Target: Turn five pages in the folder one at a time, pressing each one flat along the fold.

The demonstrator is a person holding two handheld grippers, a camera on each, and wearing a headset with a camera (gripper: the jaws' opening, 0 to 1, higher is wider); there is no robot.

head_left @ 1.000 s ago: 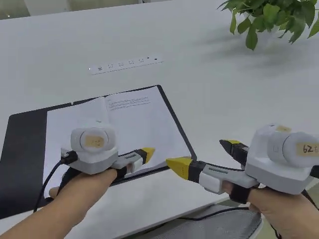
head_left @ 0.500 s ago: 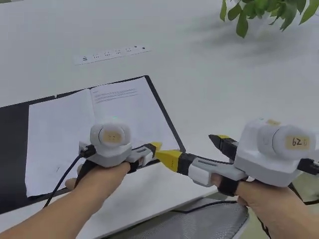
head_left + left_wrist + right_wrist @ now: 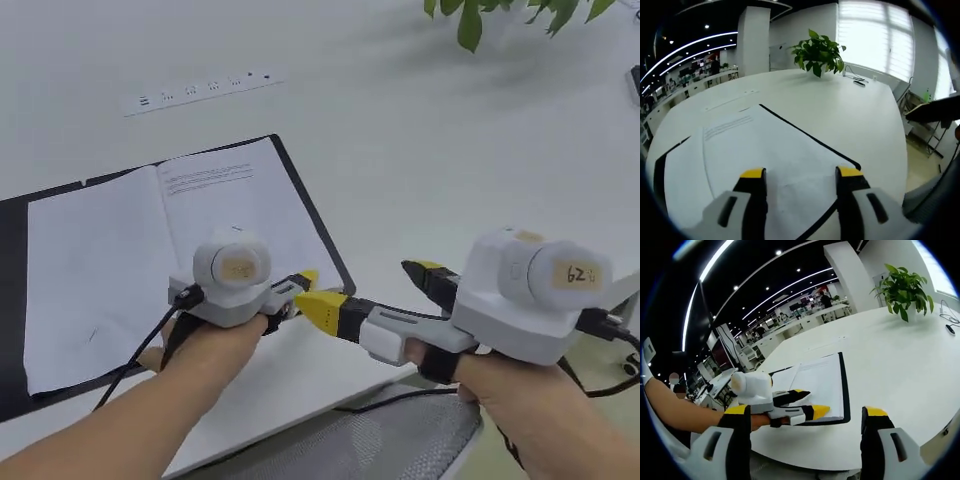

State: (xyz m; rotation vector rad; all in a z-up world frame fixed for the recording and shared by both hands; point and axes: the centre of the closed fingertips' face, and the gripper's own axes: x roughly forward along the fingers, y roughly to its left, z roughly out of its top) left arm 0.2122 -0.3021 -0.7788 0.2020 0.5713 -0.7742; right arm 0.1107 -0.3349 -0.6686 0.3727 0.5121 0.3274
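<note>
Closest to us, at the front edge of the table (image 3: 450,150), our right gripper (image 3: 372,288) has its jaws spread wide with nothing between them. One yellow tip lies just beside the left gripper (image 3: 300,285), and the other points out over bare tabletop. Just beyond, our left gripper sits over the near right corner of the folder (image 3: 170,255), with a cable (image 3: 135,365) trailing back from its body past the hand. In its own view we see the left gripper (image 3: 801,172) parted too, both tips over the right page (image 3: 765,140) and gripping nothing; whether they touch the paper we cannot tell. In the right gripper view the right gripper (image 3: 806,411) frames the left gripper (image 3: 811,401) from the side, jaws apart at the folder's (image 3: 825,377) near edge. The folder lies open and flat on the table, its black cover showing as a border around the white sheets. The left page (image 3: 90,270) is blank as far as we can see, and the right page (image 3: 240,200) carries a few lines of small print at its top, too small to read. Farther back a socket strip (image 3: 195,90) sits flush in the tabletop. Farthest off, a plant (image 3: 470,15) stands near the table's far side, well apart from the folder.
</note>
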